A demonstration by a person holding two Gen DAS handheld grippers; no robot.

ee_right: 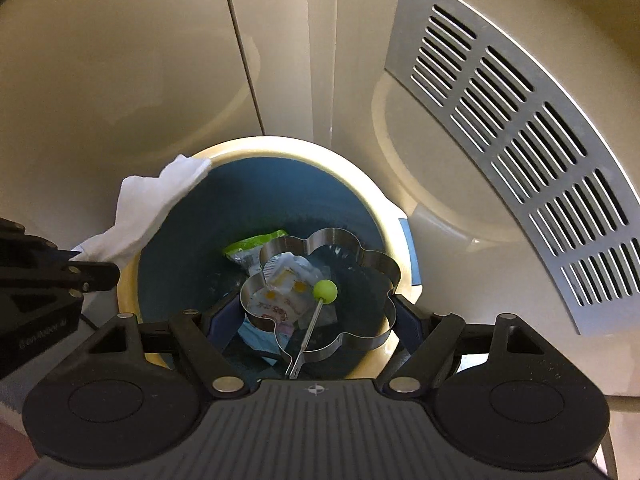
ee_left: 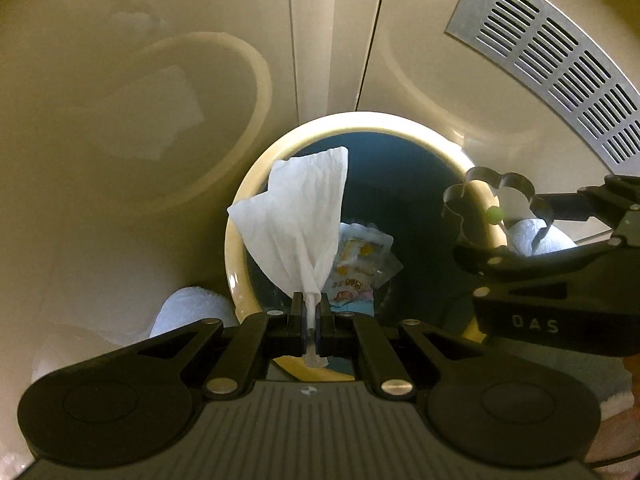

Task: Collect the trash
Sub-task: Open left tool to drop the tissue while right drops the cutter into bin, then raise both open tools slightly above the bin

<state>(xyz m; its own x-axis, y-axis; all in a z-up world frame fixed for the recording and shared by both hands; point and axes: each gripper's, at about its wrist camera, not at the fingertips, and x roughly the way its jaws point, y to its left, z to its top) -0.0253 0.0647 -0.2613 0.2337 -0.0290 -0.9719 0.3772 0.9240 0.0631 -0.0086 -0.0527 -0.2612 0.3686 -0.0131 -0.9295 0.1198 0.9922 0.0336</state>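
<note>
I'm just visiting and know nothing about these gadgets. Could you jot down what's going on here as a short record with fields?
Setting: a round bin with a cream rim and blue inside, on a pale glossy floor beside a metal vent grille
Left gripper: shut on a white paper tissue, held over the bin
Right gripper: holds a flower-shaped metal egg ring with a green-knobbed handle, over the bin
Already in bin: crumpled snack wrappers
</note>
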